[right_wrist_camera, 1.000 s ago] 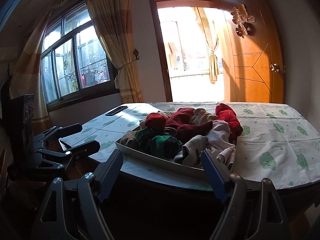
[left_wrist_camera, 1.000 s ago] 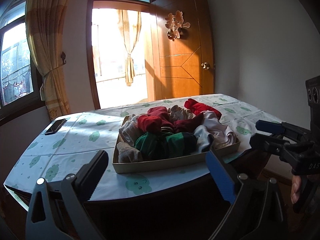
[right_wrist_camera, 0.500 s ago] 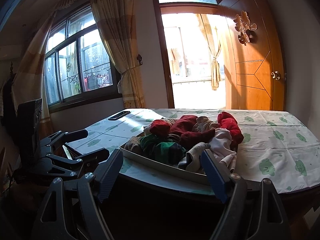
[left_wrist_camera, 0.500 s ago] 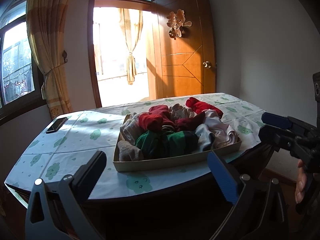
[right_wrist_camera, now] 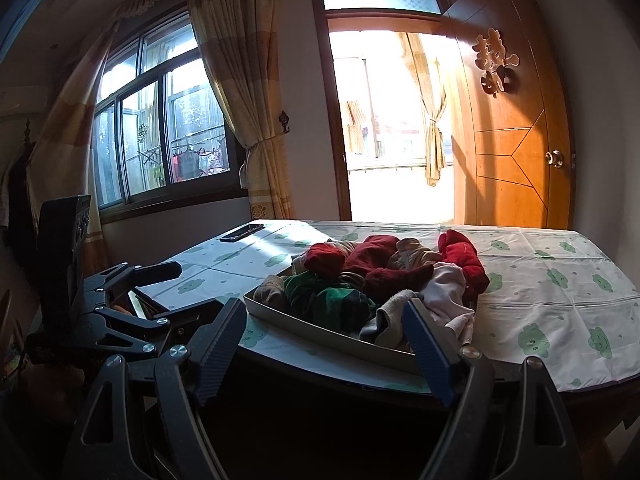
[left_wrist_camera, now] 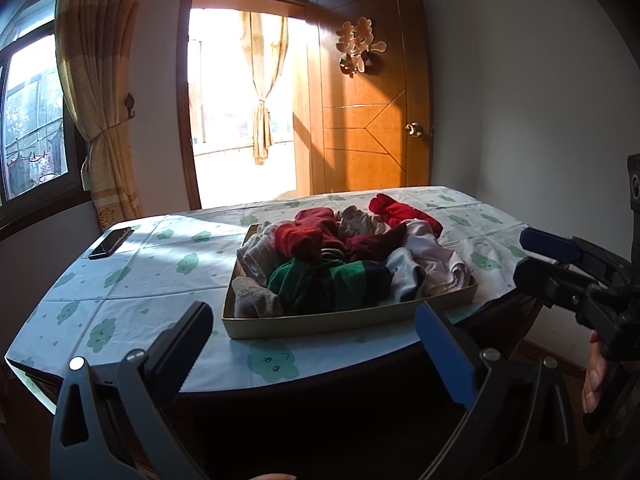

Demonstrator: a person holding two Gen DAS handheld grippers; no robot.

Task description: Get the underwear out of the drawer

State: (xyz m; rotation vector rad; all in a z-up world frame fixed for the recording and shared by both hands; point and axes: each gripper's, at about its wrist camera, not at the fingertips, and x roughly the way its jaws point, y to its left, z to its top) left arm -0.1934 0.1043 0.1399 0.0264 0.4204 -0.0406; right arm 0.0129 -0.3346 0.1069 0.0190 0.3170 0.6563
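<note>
I hold both grippers, left (left_wrist_camera: 312,344) and right (right_wrist_camera: 328,340), jaws apart and empty, short of the drawer tray (left_wrist_camera: 344,316), seemingly choosing among its heaped underwear (left_wrist_camera: 344,256).

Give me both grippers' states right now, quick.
Left gripper: open, holding nothing, short of the tray.
Right gripper: open, holding nothing, short of the tray.

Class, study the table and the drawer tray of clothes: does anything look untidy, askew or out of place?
Yes. The drawer tray sits askew near the table's front edge, its clothes heaped unfolded, with pale underwear spilling over the right rim. A phone lies alone at the far left corner.
</note>
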